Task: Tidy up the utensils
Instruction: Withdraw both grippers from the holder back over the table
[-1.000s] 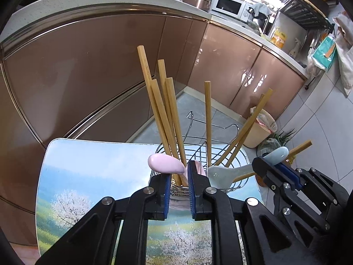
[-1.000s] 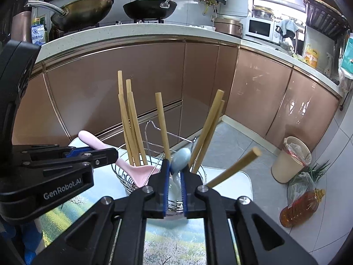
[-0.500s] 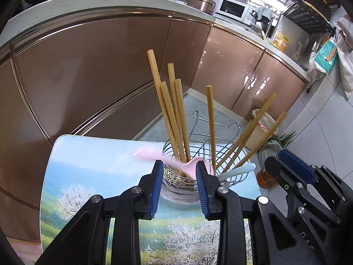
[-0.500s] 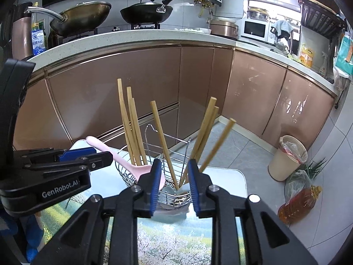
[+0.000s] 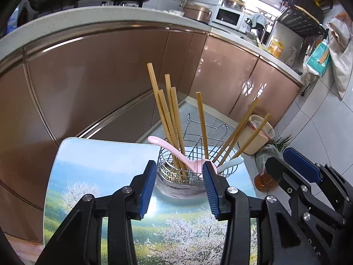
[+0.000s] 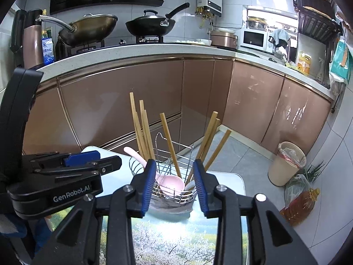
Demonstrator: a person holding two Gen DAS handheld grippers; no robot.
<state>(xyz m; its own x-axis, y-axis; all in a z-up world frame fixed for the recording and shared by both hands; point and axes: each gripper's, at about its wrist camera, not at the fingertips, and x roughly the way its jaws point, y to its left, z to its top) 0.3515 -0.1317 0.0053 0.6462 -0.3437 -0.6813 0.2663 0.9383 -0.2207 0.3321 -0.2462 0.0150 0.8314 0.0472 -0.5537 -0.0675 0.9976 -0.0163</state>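
Both grippers empty, jaws spread wide. Left gripper (image 5: pixel 178 190) sits just short of the wire basket (image 5: pixel 164 154), blue pads on either side of it in view, not touching it. Right gripper (image 6: pixel 174 184) same posture from its own view, pads flanking the near rim of the basket (image 6: pixel 135 169). In the left view the right gripper shows at far right, beside the tabletop edge; in the right view the left gripper shows at left, near the basket. Basket stands on the far right part of the tabletop (image 5: pixel 99 167), which carries a printed landscape with blossom trees. Inside the basket: chopsticks (image 5: pixel 167 119) standing upright in a bunch on the left side, one single stick near the middle, three more leaning right. Pink spoon (image 5: pixel 174 152) lies in the basket with its handle sticking out over the left rim and its bowl down near the middle; the bowl reads clearly in the right view (image 6: pixel 174 184). White spoon (image 5: pixel 230 163) sits at the right side, handle poking out to the right over the rim. Behind: brown cabinets (image 6: pixel 123 110), two woks on the stove, microwave (image 6: pixel 253 38) on the counter. Bin (image 6: pixel 286 163) and oil bottle (image 6: pixel 297 207) on the floor at right.
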